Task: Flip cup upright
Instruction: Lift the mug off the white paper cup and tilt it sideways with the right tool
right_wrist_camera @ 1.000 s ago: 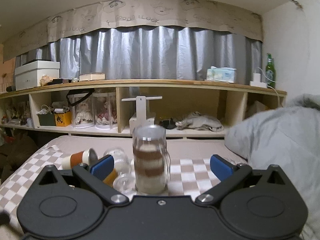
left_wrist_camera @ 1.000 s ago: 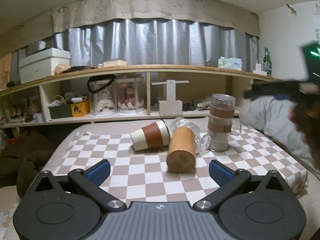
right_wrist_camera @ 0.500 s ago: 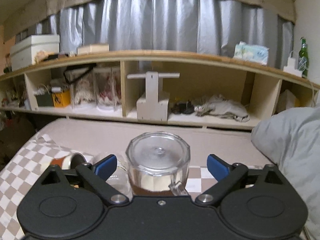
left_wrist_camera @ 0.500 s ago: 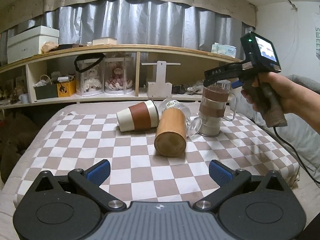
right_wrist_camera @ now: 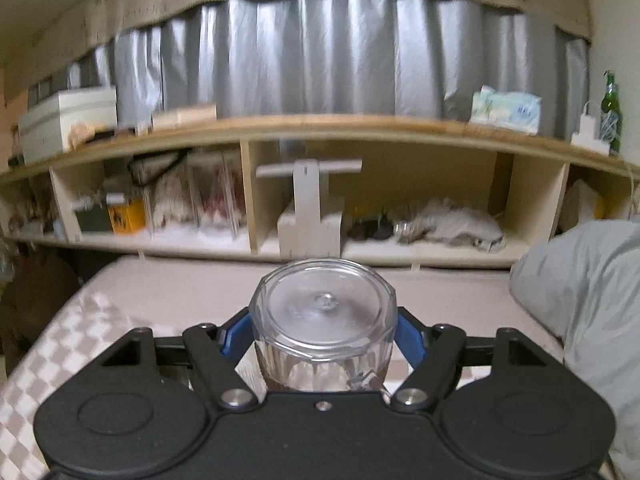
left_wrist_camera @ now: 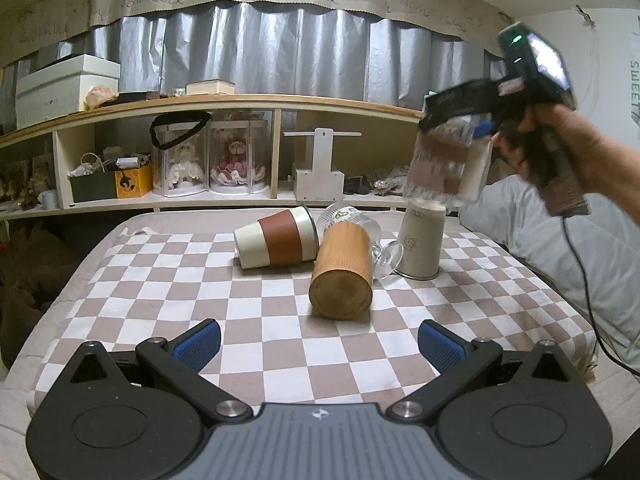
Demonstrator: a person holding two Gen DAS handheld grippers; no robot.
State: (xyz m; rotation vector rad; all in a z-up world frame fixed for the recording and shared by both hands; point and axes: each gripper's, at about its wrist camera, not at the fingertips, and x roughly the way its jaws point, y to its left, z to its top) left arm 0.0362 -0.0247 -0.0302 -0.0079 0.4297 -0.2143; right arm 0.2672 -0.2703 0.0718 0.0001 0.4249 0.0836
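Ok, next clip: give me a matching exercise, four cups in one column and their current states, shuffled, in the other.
Things:
1. clear glass mug
2. wooden cup
3. beige cup
4. brown-banded cup

States:
A. upside down on the checkered cloth
B. held in the air by the right gripper
C. on its side, base toward the left gripper
D. on its side, base pointing left

Pairs: 1-B, 2-C, 3-A, 4-D
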